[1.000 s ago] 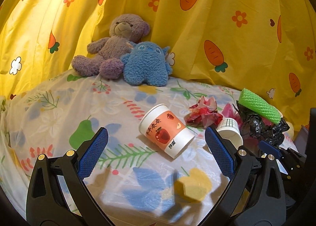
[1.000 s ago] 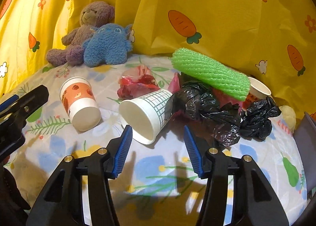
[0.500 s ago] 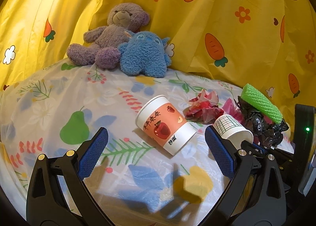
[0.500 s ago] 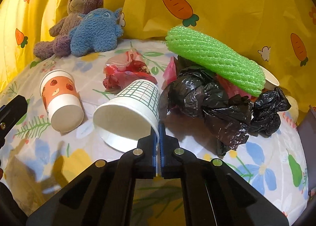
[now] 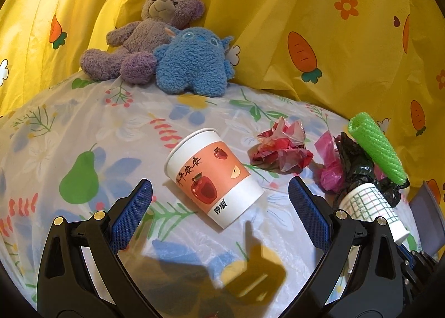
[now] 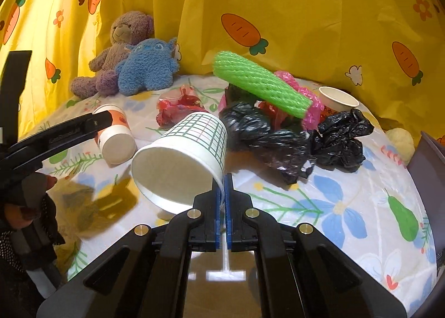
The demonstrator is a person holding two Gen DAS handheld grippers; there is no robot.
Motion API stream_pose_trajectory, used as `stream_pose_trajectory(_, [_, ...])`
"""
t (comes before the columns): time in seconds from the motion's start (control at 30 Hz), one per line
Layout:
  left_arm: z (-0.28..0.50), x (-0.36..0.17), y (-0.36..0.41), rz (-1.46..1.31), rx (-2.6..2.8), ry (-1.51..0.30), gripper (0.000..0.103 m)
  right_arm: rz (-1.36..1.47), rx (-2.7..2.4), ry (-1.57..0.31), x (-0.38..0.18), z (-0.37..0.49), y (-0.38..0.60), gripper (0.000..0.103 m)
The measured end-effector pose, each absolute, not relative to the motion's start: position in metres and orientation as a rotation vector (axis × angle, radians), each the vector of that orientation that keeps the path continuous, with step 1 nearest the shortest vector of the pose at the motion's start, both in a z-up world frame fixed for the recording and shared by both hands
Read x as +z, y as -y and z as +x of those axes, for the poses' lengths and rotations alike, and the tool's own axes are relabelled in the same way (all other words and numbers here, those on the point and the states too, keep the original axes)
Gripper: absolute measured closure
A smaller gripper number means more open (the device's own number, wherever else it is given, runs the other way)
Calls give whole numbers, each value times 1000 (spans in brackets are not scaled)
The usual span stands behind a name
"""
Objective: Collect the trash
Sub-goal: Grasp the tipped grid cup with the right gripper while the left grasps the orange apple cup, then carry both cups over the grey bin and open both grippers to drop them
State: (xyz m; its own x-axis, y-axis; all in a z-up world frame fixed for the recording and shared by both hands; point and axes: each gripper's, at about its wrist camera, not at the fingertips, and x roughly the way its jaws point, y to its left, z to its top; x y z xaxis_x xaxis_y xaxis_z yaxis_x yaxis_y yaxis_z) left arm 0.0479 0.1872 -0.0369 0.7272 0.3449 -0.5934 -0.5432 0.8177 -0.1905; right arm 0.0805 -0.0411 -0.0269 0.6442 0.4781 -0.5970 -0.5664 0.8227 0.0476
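Right hand-held gripper [image 6: 222, 190] pinching checked cup [image 6: 192, 145] rim, mouth toward camera

the right gripper [image 6: 222, 192] pinches the rim of the checked paper cup [image 6: 183, 156] above the floral cloth [image 6: 347, 206].

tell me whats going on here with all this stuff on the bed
A person with a gripper in each hand is collecting trash off a flowered sheet. The right gripper is shut on the rim of a grid-patterned paper cup. The left gripper is open and points at an apple-print cup lying on its side, not touching it. Crumpled bags and a green foam net remain.
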Motion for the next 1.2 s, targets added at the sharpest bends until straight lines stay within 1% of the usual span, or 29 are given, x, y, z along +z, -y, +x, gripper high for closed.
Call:
stream_pose_trajectory(0.1, [61,-45,-194,-388,508,-616,12,-135,599,-615,-22,77,52,99])
stream_pose_trajectory(0.2, [69,-56,-201,-423,493,-662,22,-127,601,-601,-20,73,63,99])
stream_pose_trajectory(0.27, [71,-59,-205,-449,472,-664,23,-120,610,-597,-18,71,69,99])
stream_pose_trajectory(0.3, [72,-60,-204,-448,473,-666,26,-120,620,-593,-18,69,71,99])
stream_pose_trajectory(0.37, [73,-61,-204,-443,465,-671,33,-130,629,-583,-17,65,74,99])
stream_pose_trajectory(0.4, [74,-63,-204,-455,448,-676,39,-132,634,-579,-18,63,76,99])
stream_pose_trajectory(0.6, [70,-64,-209,-497,413,-657,43,-111,649,-568,-14,58,84,99])
stream_pose_trajectory(0.77, [57,-53,-200,-463,399,-601,44,-107,671,-534,-5,51,82,99])
stream_pose_trajectory(0.97, [37,-28,-176,-418,339,-526,44,-75,676,-475,13,44,87,99])
stream_pose_trajectory(1.2, [23,5,-138,-348,241,-436,44,-21,578,-409,30,46,120,99])
